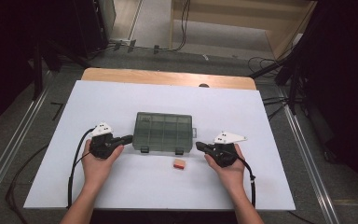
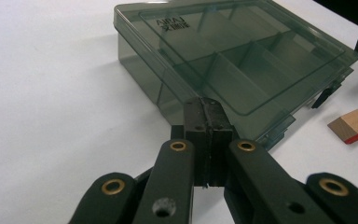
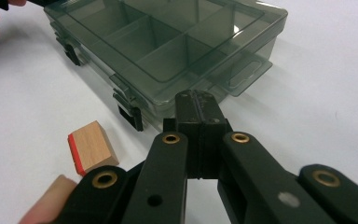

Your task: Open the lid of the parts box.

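White counter [image 1: 121,186] carries the box [image 1: 163,131], lid latched, between my left fingers [image 1: 129,138] and right fingers [image 1: 199,146], both closed on nothing; block [image 1: 179,164] lies outside, unpacked.

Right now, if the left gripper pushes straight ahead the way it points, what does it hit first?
Most likely the organizer box. The left gripper, jaws shut on nothing, points at the box's near corner, tip very close to its side wall. Whether it already touches is unclear. The wooden block lies off to the side.
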Tool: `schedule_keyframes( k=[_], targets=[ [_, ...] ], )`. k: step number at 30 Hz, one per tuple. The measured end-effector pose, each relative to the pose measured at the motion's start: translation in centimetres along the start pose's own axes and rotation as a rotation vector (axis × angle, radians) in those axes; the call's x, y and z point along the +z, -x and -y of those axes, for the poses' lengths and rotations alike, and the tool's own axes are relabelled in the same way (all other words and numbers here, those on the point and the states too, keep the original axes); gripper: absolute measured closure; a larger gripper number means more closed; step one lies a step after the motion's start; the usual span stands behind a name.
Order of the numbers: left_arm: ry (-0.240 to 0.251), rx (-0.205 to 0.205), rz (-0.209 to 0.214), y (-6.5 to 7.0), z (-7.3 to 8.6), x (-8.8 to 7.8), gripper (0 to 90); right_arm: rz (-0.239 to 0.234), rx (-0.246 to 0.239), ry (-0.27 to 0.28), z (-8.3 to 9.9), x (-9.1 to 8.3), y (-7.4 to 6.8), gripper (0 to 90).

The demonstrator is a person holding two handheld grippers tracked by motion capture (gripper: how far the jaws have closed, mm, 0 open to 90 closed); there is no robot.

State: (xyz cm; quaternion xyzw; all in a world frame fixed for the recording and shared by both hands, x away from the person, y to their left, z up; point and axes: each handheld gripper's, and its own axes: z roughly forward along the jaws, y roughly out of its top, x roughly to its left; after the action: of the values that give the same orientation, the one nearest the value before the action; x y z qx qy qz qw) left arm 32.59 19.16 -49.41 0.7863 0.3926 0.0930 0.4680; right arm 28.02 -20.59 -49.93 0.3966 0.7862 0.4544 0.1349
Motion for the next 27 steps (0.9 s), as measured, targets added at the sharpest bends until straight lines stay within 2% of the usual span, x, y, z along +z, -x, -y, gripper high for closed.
schedule_keyframes(
  k=[10, 16, 27],
  targets=[
    [-0.014, 0.005, 0.011, 0.1, 0.1, -0.2, 90.0, 0.004, -0.054, -0.031, 0.2, 0.7, -0.9, 88.2],
    [-0.028, 0.004, 0.019, -0.2, 0.4, 0.0, 90.0, -0.003, -0.052, -0.046, 0.4, 0.7, -0.8, 88.2],
    [-0.053, 0.010, 0.012, -0.2, 0.7, 0.2, 90.0, 0.025, -0.078, -0.068, 0.8, 1.2, -0.9, 88.2]
  ],
)
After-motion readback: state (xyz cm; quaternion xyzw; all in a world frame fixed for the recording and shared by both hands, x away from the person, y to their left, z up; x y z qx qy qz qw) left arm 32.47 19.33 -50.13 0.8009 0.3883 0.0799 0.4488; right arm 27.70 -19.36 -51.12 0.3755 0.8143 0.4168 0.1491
